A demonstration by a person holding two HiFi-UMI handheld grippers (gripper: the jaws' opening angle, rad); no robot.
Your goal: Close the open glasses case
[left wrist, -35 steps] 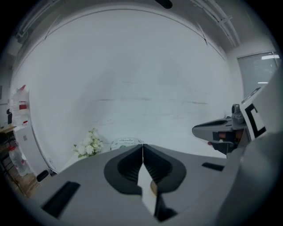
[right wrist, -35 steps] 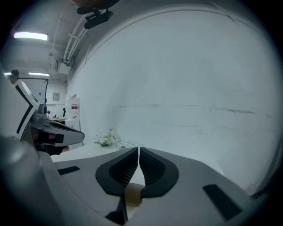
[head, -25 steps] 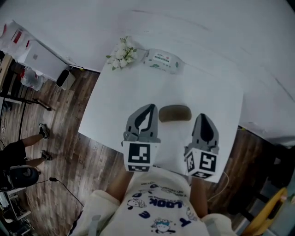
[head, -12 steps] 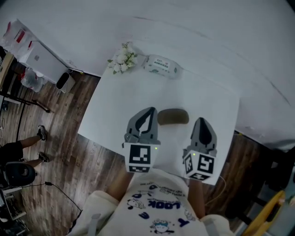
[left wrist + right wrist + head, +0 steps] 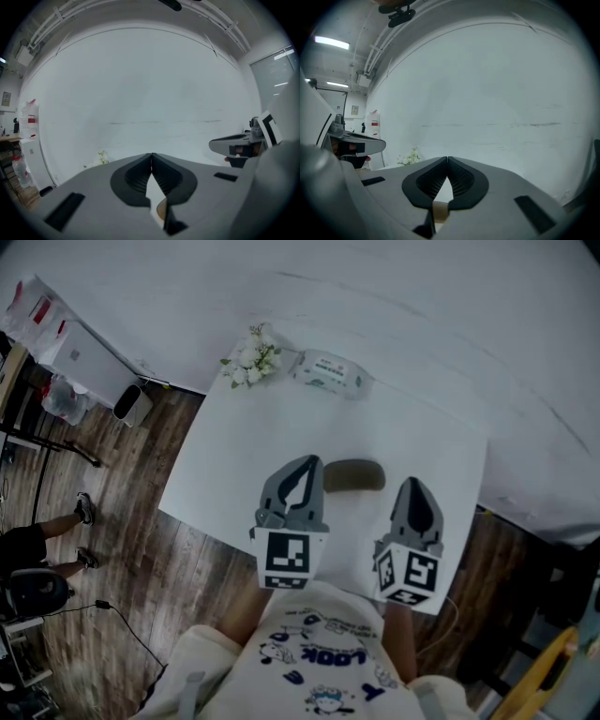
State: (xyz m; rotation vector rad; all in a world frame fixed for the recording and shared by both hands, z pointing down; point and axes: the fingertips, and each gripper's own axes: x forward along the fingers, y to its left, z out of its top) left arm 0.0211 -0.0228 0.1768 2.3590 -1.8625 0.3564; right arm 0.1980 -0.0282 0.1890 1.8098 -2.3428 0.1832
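1. The left gripper (image 5: pixel 307 463) had its jaws pressed together, tip to tip, with nothing clamped between them.
2. The right gripper (image 5: pixel 412 482) was likewise closed and empty.
3. The case (image 5: pixel 356 475) lay on the white table (image 5: pixel 234 446) between the two tips. From the head view the left tip overlapped its left end; whether they touched could not be told.
4. Flowers (image 5: pixel 250 358) and a wipes pack (image 5: pixel 330 370) sat at the far edge, well apart from the case.

Head view looks steeply down; 2 gripper views look nearly level; all share the flowers (image 5: pixel 251 357).
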